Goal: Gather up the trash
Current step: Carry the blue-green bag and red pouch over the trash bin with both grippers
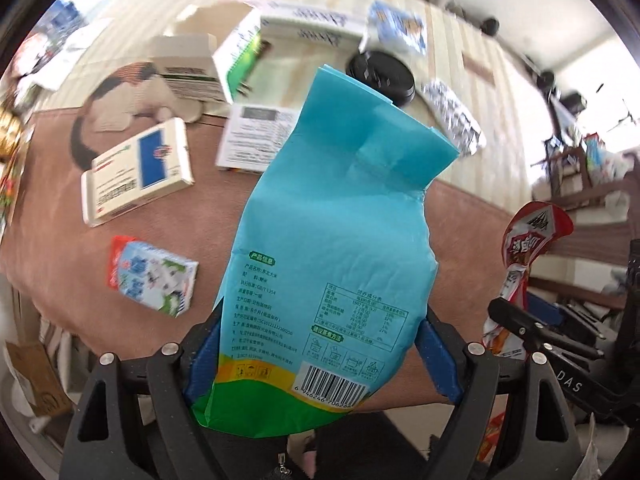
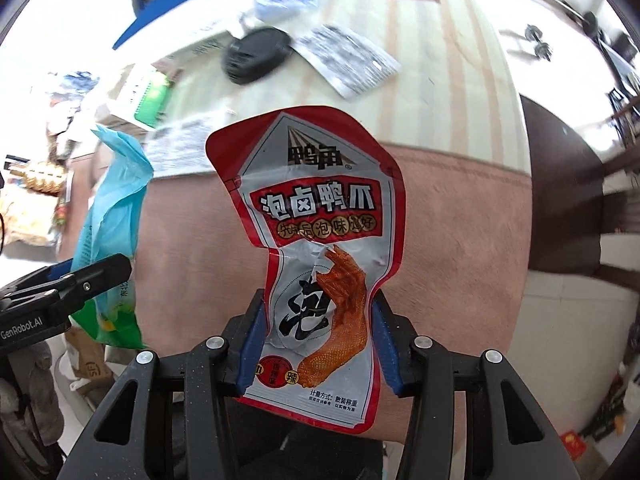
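Both pieces of trash look light, thin and limp: the left claw [image 1: 318,354] pinches the turquoise rice bag [image 1: 332,248] near its bottom edge, bag flopping ahead, and the right claw [image 2: 318,344] likewise clamps the red snack pouch [image 2: 316,256] low down.

- A lived-in home room is indicated, not a lab or shop.
- A striped cream rug [image 2: 452,92] and a brown carpet [image 1: 172,240] are laid over the floor.
- Household packaging is scattered there: medicine boxes [image 1: 138,170], a milk carton [image 1: 154,280], a black lid [image 1: 382,76].
- Dumbbells [image 2: 538,42] are seen by the wall.
- Dark wooden furniture [image 2: 568,200] is seen at the right edge.
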The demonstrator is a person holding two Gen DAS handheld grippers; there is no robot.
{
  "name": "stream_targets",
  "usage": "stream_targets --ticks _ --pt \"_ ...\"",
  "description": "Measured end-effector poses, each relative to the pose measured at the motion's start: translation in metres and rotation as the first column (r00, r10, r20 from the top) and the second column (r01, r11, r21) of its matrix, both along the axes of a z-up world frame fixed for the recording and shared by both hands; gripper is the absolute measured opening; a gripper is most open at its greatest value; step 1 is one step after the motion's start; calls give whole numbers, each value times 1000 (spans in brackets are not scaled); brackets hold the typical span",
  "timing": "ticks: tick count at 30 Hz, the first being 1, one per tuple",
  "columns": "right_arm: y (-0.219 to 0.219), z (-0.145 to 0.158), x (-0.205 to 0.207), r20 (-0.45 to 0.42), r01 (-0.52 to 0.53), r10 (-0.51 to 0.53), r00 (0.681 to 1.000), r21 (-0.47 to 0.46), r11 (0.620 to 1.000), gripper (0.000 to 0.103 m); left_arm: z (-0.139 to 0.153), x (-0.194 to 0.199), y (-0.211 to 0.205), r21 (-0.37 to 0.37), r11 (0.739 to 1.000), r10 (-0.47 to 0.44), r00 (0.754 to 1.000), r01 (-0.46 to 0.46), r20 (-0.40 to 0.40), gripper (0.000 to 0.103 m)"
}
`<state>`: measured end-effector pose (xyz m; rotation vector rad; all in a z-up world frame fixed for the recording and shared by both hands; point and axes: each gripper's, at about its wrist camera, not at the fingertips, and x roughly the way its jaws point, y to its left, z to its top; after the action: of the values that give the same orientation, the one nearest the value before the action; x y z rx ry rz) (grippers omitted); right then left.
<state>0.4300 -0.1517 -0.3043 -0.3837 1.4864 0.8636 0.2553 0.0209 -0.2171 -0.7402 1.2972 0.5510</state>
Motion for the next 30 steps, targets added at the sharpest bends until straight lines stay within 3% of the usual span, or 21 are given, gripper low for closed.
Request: stream_targets --ticks 6,9,16,21,25,30 --pt "6 49 -40 26 -29 27 999 82 996 51 27 -56 -17 30 998 47 994 -50 95 84" --pt "-2 67 -73 23 -53 51 998 115 992 51 27 -89 -23 30 995 90 986 -95 142 84" --pt "-22 64 -177 1 -155 156 988 117 981 51 10 -206 -53 -54 966 260 947 -254 190 84" --pt "-43 2 -245 -91 -204 206 974 34 978 51 -52 -279 -73 -168 923 367 922 -345 124 84" --pt "-57 -74 -285 -174 -236 224 959 -51 971 51 -132 -310 -80 -255 878 432 900 -404 62 84" --pt "-60 -177 -312 -196 -284 258 946 -118 952 51 -247 -323 -77 -327 817 500 866 -475 -8 84"
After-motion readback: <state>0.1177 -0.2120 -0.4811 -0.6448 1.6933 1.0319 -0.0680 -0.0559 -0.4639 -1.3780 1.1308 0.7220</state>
